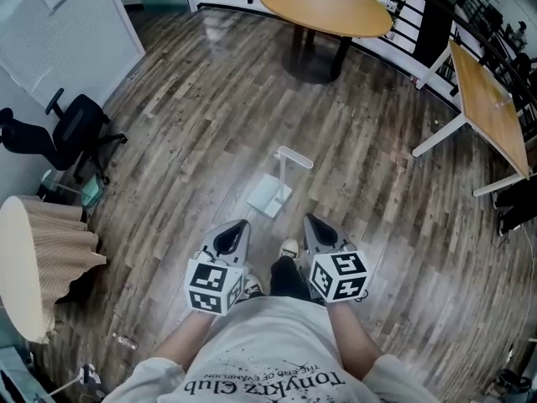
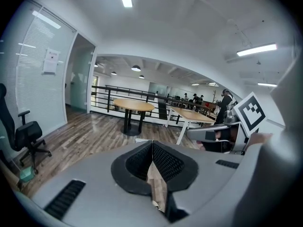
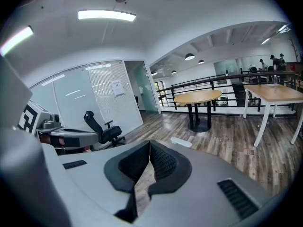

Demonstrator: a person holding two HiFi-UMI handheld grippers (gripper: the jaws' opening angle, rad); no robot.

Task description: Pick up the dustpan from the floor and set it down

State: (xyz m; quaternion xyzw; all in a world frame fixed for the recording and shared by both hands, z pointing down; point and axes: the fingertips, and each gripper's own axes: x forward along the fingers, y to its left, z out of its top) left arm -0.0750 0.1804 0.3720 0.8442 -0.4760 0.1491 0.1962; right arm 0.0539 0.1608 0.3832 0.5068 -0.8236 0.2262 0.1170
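A white dustpan (image 1: 273,191) with an upright handle stands on the wooden floor ahead of me. In the right gripper view only the top of its handle (image 3: 181,141) shows above the jaws. My left gripper (image 1: 240,225) hangs just near and left of the dustpan, apart from it, jaws shut and empty. My right gripper (image 1: 312,222) is level with it, near and right of the dustpan, also shut on nothing. In the left gripper view (image 2: 152,142) the black pads meet at the tip, as they do in the right gripper view (image 3: 149,143).
A round wooden table (image 1: 325,5) stands further off, a long desk (image 1: 489,107) at the right. A black office chair (image 1: 71,133) and a small round table with a beige cloth (image 1: 33,263) sit at the left. My feet (image 1: 285,263) are between the grippers.
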